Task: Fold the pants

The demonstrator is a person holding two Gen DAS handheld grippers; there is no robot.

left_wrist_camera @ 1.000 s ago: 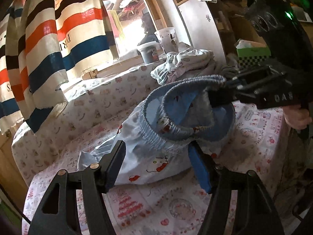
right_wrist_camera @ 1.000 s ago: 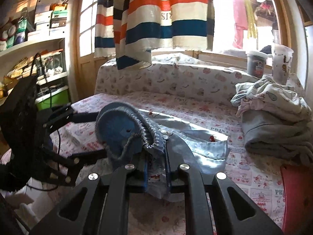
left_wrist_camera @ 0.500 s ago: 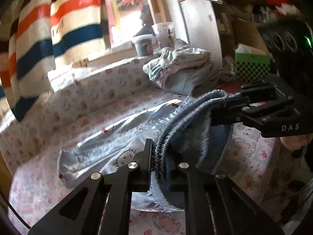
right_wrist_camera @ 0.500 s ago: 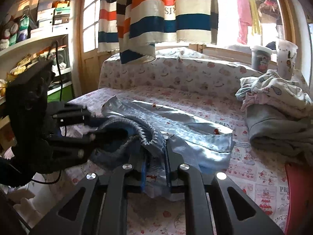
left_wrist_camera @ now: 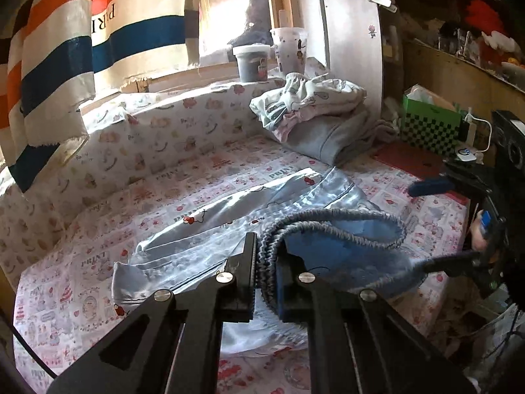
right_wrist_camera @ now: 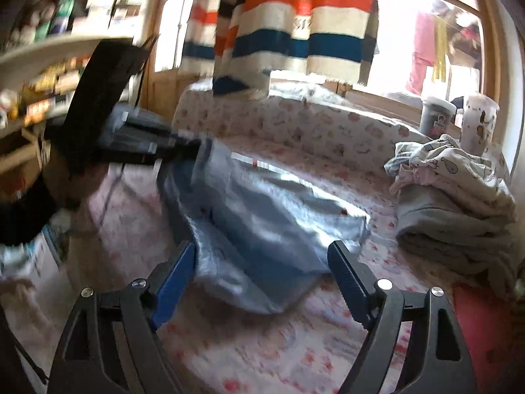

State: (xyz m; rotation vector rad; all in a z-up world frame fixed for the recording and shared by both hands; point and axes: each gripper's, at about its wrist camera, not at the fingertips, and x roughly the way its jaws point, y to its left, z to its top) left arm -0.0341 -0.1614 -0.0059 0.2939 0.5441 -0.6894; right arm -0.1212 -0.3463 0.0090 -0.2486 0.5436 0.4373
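A: Where are the pale blue printed cotton pants (left_wrist_camera: pixel 229 223)?

B: Spread on the pink-patterned table cloth (left_wrist_camera: pixel 164 177), legs roughly flat. The left gripper (left_wrist_camera: pixel 265 282) is clenched on the ribbed elastic waistband (left_wrist_camera: pixel 334 226).

A: And the right gripper (right_wrist_camera: pixel 262 272)?

B: Opening, nothing pinched. The right view is blurred, but no fold looks made; the folding seems all ahead.

Left gripper (left_wrist_camera: pixel 265 282) pinches the pants' waistband.
The light blue printed pants (left_wrist_camera: pixel 210 229) lie across the patterned cloth (left_wrist_camera: pixel 98 262), their elastic waistband (left_wrist_camera: pixel 331 226) lifted in a loop; the right gripper (left_wrist_camera: pixel 433 223), jaws opening, stands wide at the far end.
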